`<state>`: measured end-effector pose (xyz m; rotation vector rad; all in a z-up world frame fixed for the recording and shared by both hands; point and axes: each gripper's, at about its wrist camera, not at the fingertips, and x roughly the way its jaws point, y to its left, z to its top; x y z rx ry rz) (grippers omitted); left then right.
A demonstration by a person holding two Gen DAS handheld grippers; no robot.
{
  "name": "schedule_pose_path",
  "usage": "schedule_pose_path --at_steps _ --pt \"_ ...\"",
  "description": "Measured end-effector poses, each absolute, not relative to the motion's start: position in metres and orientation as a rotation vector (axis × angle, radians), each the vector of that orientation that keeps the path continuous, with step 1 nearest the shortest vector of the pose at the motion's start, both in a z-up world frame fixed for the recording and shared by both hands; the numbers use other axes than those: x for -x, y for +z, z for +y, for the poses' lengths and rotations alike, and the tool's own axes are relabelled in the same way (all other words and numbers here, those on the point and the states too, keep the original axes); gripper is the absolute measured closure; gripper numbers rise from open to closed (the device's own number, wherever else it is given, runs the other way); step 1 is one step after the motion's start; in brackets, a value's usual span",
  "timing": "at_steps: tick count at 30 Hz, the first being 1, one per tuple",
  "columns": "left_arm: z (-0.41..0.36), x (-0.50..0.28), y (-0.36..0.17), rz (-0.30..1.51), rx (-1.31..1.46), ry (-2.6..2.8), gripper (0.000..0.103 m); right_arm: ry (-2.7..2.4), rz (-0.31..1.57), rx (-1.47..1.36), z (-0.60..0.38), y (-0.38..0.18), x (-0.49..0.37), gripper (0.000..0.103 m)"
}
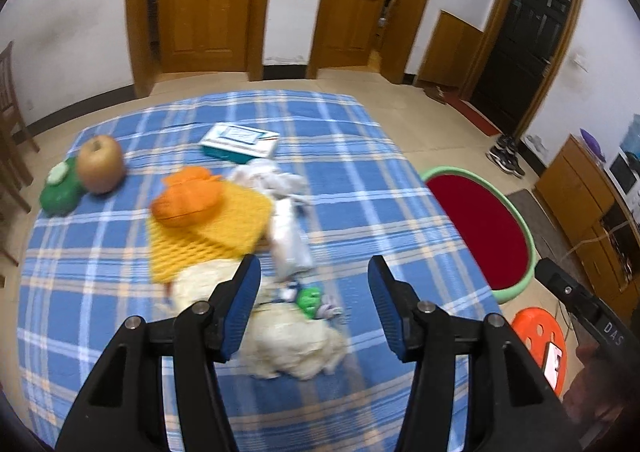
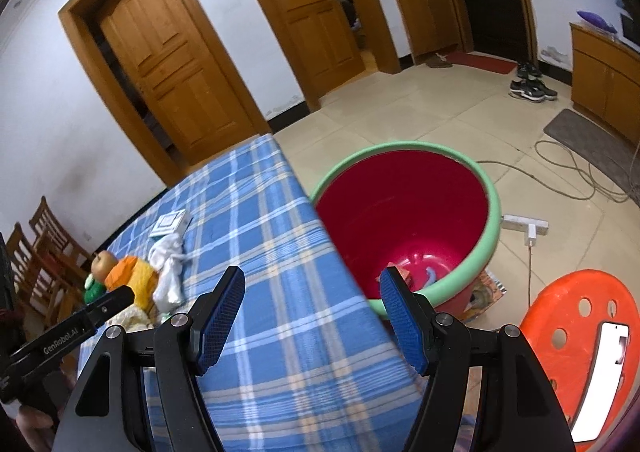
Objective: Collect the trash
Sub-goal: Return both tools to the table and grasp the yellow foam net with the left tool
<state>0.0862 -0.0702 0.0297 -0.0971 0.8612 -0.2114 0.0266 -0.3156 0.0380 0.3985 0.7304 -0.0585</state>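
Left gripper [image 1: 314, 308] is half open and empty above a cream wad [image 1: 292, 344] and a green scrap [image 1: 309, 299]. Right gripper [image 2: 312, 316] gapes empty over the table [image 2: 280, 332] edge beside the bin [image 2: 494, 228], which already holds something, perhaps wrappers. White tissue [image 1: 280, 182] is left too.
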Motion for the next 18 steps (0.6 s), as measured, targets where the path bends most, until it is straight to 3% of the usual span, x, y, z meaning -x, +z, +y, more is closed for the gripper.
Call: schedule_pose_path --at_steps 18 --pt "0.02 -0.095 0.007 0.875 0.205 -0.048 0.043 -0.001 0.82 -0.328 -0.266 0.019 -0.051 0.032"
